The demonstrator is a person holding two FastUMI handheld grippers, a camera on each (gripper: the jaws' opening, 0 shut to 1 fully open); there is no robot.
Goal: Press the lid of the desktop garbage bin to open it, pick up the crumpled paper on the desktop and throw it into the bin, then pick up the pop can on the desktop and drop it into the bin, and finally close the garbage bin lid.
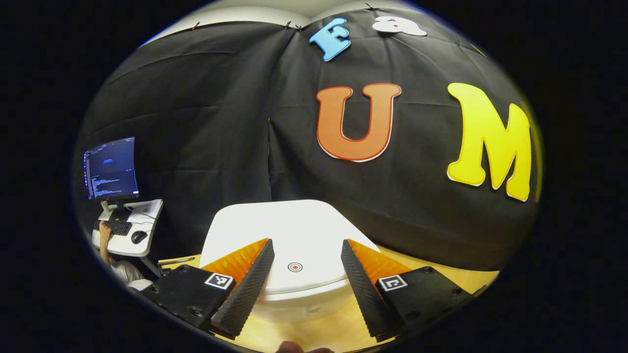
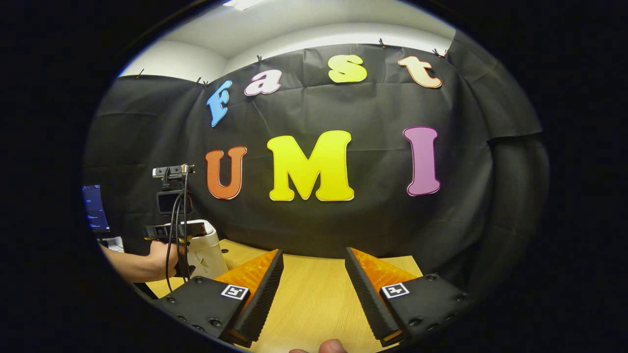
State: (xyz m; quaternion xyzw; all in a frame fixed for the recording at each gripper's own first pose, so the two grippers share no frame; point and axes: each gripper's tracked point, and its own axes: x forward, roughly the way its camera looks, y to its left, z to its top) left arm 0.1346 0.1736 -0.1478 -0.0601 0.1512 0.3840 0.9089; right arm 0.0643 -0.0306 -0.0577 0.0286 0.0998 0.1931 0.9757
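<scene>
Left gripper [image 1: 306, 274] of mine hangs right over the white garbage bin [image 1: 294, 235] with its fingers spread wide and nothing between them. The bin's lid [image 1: 299, 230] is shut and lies flat. A small red ring mark [image 1: 295, 266] sits near the front edge of the lid, and it lies between my two fingers [image 1: 245, 289]. I think that mark is the spot to press. I cannot tell if my fingers touch the lid yet.

The bin looks like smooth, hard plastic. I guess it is light and could slide on the wooden desktop [image 1: 314, 328] if I push sideways. So I should push straight down on the mark, softly, with a fingertip. The lid is slippery, so grabbing its edge would not work well.

With the lid shut, I cannot see what is inside the bin.

My right gripper [image 2: 314, 289] is also spread wide and holds nothing. It hovers over a bare bit of desktop [image 2: 314, 294], well apart from the bin. From the right gripper view, the bin [image 2: 208, 250] stands far off to the side, with the other gripper [image 2: 171, 230] above it and a hand [image 2: 164, 257] holding that one.

Crumpled paper would be soft and very light, so a gentle squeeze anywhere would do. A pop can is thin and bends easily, so I would hold it round the middle, not too hard. From here I cannot say where those two lie.
</scene>
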